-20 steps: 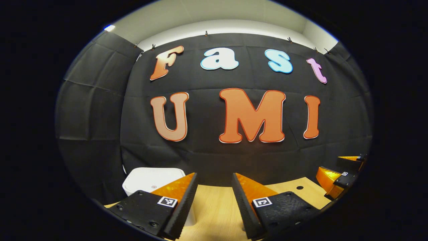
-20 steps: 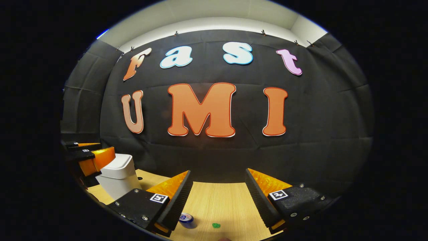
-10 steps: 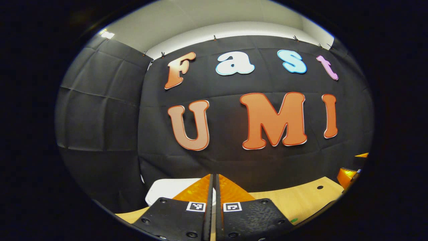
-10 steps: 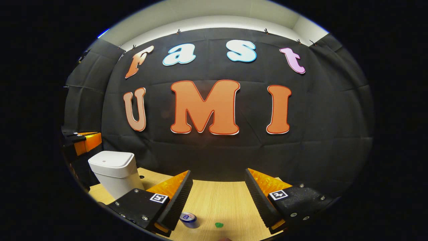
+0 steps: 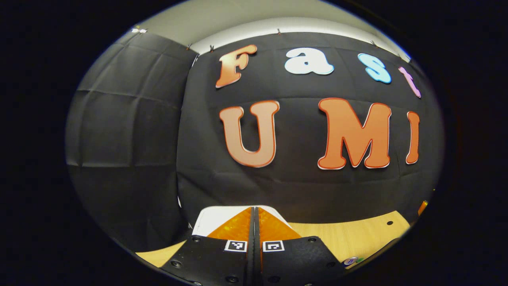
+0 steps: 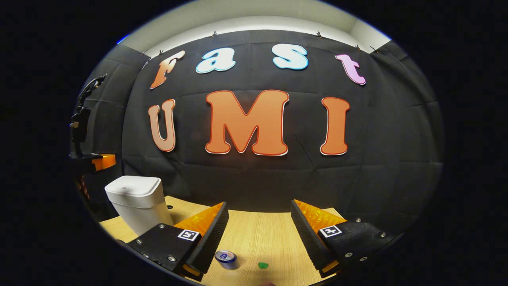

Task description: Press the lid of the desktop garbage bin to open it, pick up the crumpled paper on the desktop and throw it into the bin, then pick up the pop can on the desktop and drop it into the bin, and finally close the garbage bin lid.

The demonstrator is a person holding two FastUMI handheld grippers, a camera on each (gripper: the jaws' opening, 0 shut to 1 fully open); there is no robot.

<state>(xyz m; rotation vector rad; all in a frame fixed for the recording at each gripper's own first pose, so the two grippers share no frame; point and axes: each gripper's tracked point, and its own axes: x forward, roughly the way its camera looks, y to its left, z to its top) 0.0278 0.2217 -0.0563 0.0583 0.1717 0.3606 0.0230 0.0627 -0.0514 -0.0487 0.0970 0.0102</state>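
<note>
In the right gripper view the white garbage bin point(image 6: 137, 198) stands at the table's left with its lid down. A pop can point(image 6: 226, 258) stands upright on the wood just right of my right gripper's left finger, and a small green crumpled bit point(image 6: 262, 265) lies beside it. My right gripper point(image 6: 260, 206) is open above the table with nothing between its fingers. My left gripper point(image 5: 254, 209) is shut on nothing, its tips lined up in front of the bin's lid point(image 5: 210, 217). It also appears as an orange tip point(image 6: 101, 162) above and left of the bin.
The wooden table point(image 6: 258, 234) runs back to the black cloth wall, with small round holes near its far edge point(image 5: 389, 223). A dark fixture point(image 6: 81, 119) stands at the far left. The can top point(image 5: 351, 261) shows low at the right in the left gripper view.
My left gripper's fingers closed together and it swung left, so the bin now sits straight behind its tips. The right gripper stayed open and barely shifted.
</note>
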